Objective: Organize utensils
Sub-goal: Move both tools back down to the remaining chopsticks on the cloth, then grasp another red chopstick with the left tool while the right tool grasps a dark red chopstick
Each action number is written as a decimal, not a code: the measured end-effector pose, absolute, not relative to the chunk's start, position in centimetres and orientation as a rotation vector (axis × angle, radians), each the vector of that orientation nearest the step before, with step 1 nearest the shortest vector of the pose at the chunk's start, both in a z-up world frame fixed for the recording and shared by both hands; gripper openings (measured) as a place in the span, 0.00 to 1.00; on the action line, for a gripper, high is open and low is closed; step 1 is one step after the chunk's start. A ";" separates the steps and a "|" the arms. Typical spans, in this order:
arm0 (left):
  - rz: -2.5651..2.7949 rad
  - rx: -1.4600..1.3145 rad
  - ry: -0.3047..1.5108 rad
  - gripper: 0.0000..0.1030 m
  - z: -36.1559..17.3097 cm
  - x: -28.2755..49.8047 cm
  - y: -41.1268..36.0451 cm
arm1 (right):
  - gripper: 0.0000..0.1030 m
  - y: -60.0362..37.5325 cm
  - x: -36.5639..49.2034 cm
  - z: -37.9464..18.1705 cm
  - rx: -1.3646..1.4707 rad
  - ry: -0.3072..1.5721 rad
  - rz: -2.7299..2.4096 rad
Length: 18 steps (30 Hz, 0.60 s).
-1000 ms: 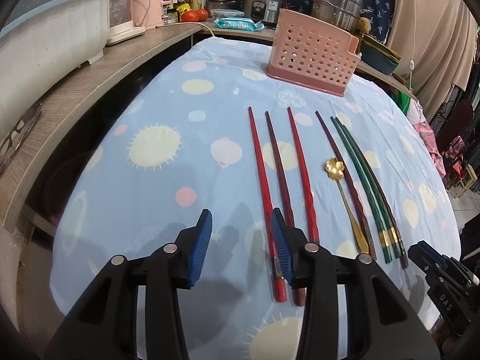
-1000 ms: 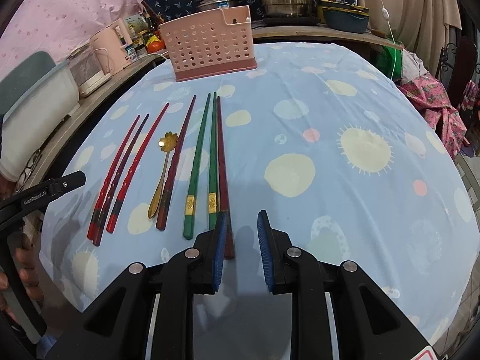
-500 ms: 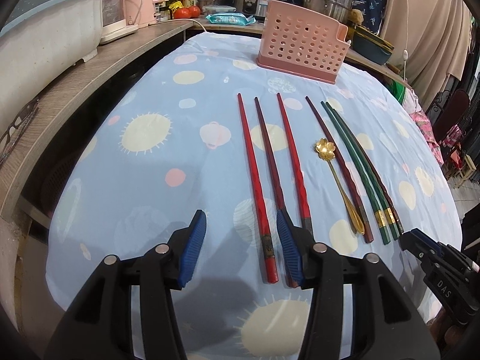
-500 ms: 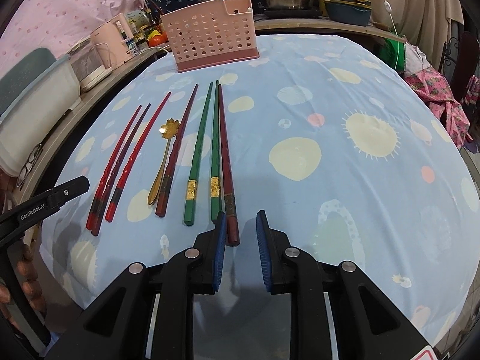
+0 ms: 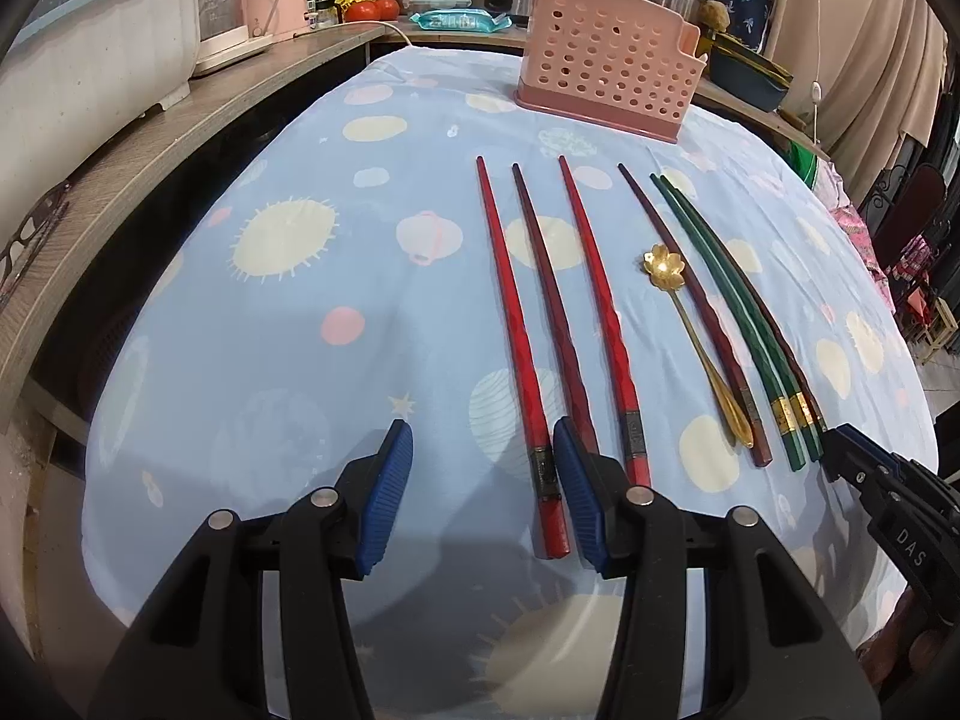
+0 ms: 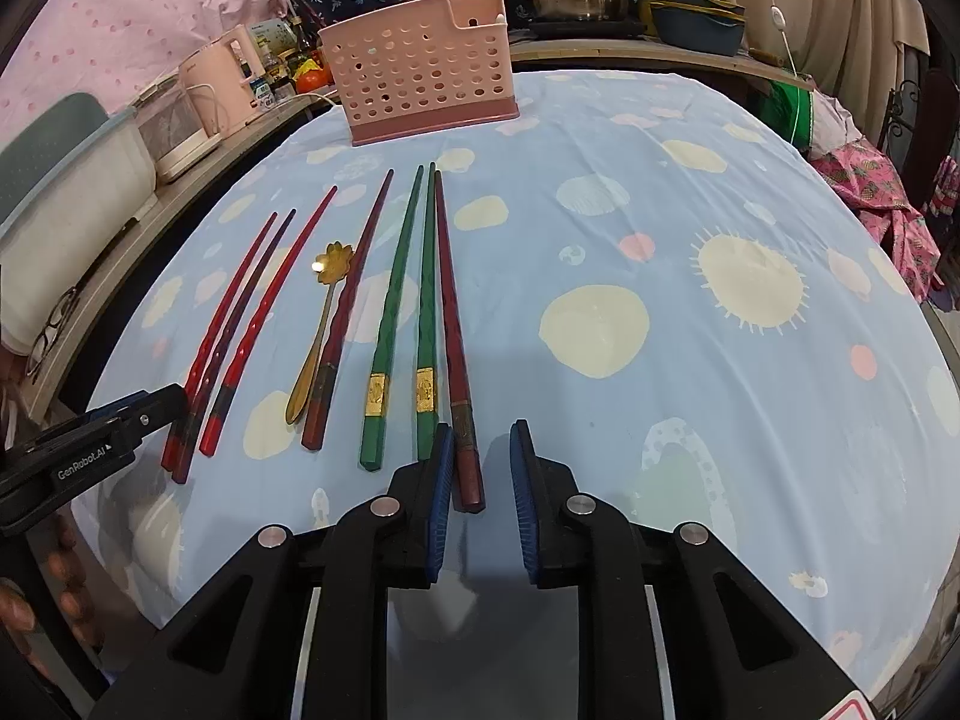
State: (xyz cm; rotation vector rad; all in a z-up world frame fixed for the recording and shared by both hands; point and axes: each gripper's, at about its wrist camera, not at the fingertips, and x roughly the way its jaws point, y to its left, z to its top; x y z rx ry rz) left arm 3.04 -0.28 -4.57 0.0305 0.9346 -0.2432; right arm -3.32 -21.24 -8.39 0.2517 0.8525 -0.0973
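1. The pink basket (image 6: pixel 423 84) stands upright at the far end of the blue tablecloth (image 6: pixel 690 372), well ahead of both grippers and empty as far as I can see; everything has to end up there.
2. The utensils lie flat in a row between the grippers and the basket: red chopsticks, a gold spoon (image 5: pixel 690 330), green chopsticks (image 6: pixel 384 324).
3. The right gripper (image 6: pixel 477 498) has its jaws closing around the thick end of the dark red chopstick (image 6: pixel 451 324); the pads look not yet pressed on it. I'd keep them square to the stick and low to the cloth, so the green one just left of it isn't caught.
4. The left gripper (image 5: pixel 483 498) is released and half spread, holding nothing; the nearest red chopstick (image 5: pixel 516 348) ends just inside its right pad. It should centre before squeezing.
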 end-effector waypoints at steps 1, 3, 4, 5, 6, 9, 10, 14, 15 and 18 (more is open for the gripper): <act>-0.243 0.033 0.933 0.45 -4.6 3.0 -0.3 | 0.16 -21.2 -3.2 -8.4 0.251 0.852 -0.096; -0.242 0.042 0.929 0.45 -4.7 2.9 -0.4 | 0.14 -21.1 -3.1 -8.4 0.249 0.852 -0.094; -0.242 0.046 0.927 0.45 -4.7 2.9 -0.4 | 0.13 -21.1 -3.1 -8.5 0.249 0.853 -0.092; -0.242 0.050 0.926 0.45 -4.8 2.9 -0.5 | 0.12 -21.1 -3.0 -8.5 0.249 0.853 -0.090; -0.242 0.053 0.924 0.45 -4.8 2.8 -0.5 | 0.11 -21.0 -3.0 -8.5 0.248 0.853 -0.089; -0.244 0.058 0.923 0.45 -4.8 2.7 -0.5 | 0.08 -20.9 -3.0 -8.5 0.245 0.853 -0.086; -0.245 0.060 0.923 0.45 -4.8 2.6 -0.5 | 0.08 -20.9 -3.0 -8.5 0.246 0.852 -0.086; -0.249 0.071 0.922 0.45 -4.9 2.2 -0.6 | 0.08 -21.0 -3.1 -8.6 0.252 0.851 -0.084; -0.249 0.072 0.923 0.45 -4.9 2.0 -0.6 | 0.08 -21.0 -3.1 -8.6 0.252 0.851 -0.084; -0.252 0.076 0.922 0.44 -4.9 1.6 -0.6 | 0.08 -21.0 -3.1 -8.6 0.253 0.851 -0.085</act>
